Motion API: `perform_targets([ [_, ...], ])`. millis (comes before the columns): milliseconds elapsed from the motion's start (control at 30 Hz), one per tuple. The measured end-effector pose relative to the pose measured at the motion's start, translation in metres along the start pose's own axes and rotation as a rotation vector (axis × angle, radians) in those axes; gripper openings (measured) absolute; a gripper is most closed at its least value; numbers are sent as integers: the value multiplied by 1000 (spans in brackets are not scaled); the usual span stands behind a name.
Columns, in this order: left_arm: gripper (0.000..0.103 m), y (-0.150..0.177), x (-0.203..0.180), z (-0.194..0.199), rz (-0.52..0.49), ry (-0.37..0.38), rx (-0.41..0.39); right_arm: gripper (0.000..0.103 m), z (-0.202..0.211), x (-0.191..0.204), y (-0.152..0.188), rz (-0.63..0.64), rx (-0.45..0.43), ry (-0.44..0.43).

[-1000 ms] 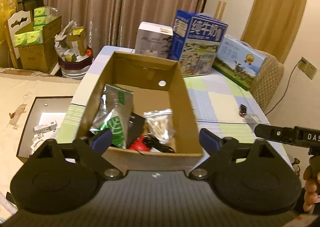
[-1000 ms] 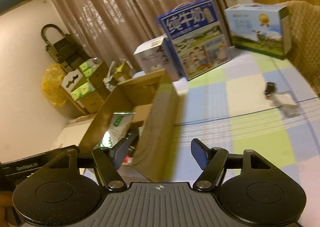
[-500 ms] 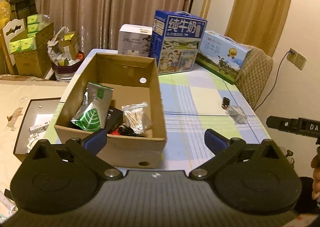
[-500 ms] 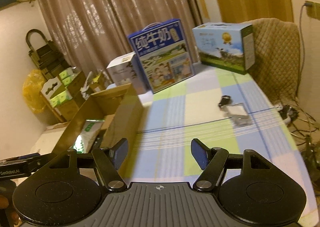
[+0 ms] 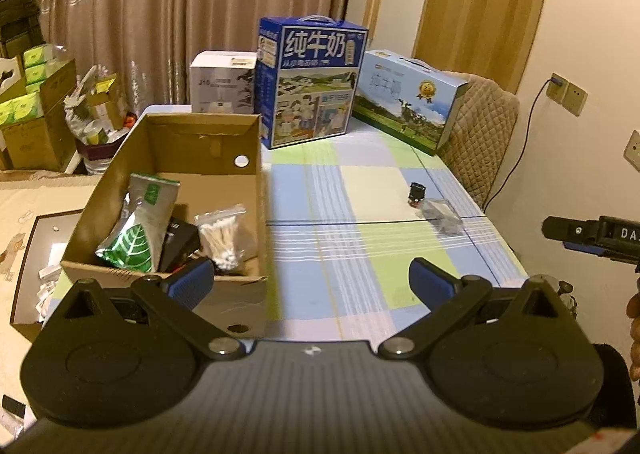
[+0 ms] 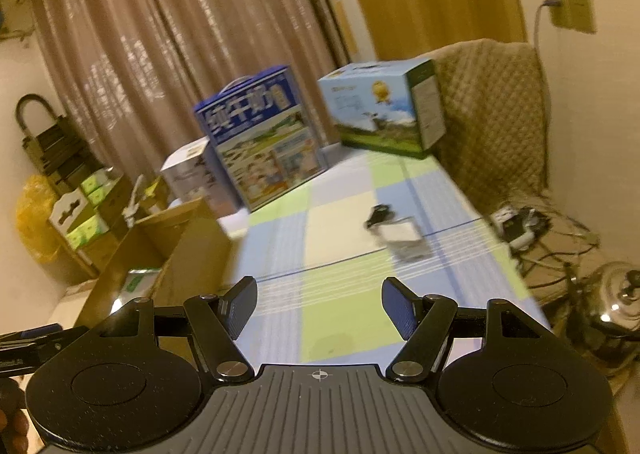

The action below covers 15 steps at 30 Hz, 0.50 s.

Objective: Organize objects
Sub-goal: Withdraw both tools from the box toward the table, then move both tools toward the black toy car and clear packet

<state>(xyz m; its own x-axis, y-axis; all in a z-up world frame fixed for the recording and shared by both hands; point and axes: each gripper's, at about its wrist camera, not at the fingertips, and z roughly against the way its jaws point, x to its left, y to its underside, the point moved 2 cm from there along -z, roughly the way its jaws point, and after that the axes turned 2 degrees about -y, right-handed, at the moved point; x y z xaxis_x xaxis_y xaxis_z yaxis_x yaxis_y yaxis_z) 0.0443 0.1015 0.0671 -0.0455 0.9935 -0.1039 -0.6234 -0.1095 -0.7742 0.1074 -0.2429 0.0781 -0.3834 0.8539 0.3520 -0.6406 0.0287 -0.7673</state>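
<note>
The left gripper (image 5: 310, 282) has just been opening and now stands with its blue pads as wide as they go, nothing between them. Just ahead of its left pad sits the open brown cardboard box (image 5: 256, 190), already holding a silver-and-green leaf-printed pouch (image 5: 138, 228), a clear bag of cotton swabs (image 5: 222, 240) and a black packet (image 5: 180, 240); these lean together at the near end, which looks like where sorted things are dropped.

The right gripper (image 6: 318, 312) is also spread wide and empty, pointing down the checked blue, green and white tablecloth (image 6: 340, 254). Ahead of it and slightly to its right, well apart from the pads, lie a small black object (image 6: 380, 213) and, touching it, a small clear plastic packet (image 6: 404, 240). They appear to be the only loose things not yet boxed, so the open jaws aimed that way suggest an approach to collect them.

Beyond both grippers, at the table's far end, stand a tall blue milk carton case (image 5: 312, 80), a light-blue gift box (image 5: 408, 100) and a white box (image 5: 222, 82).
</note>
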Motion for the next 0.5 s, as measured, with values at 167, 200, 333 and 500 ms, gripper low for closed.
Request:
perform_targets([
  [167, 102, -8, -19, -12, -39, -1, -2, 66, 4, -30, -17, 0, -24, 46],
  [200, 102, -11, -24, -16, -51, -1, -4, 66, 3, -34, -20, 8, -25, 55],
  [333, 102, -22, -42, -33, -70, 15, -6, 66, -6, -51, -31, 40, -16, 79],
  [500, 102, -34, -65, -60, -97, 37, -4, 66, -34, -70, -38, 63, 17, 82],
])
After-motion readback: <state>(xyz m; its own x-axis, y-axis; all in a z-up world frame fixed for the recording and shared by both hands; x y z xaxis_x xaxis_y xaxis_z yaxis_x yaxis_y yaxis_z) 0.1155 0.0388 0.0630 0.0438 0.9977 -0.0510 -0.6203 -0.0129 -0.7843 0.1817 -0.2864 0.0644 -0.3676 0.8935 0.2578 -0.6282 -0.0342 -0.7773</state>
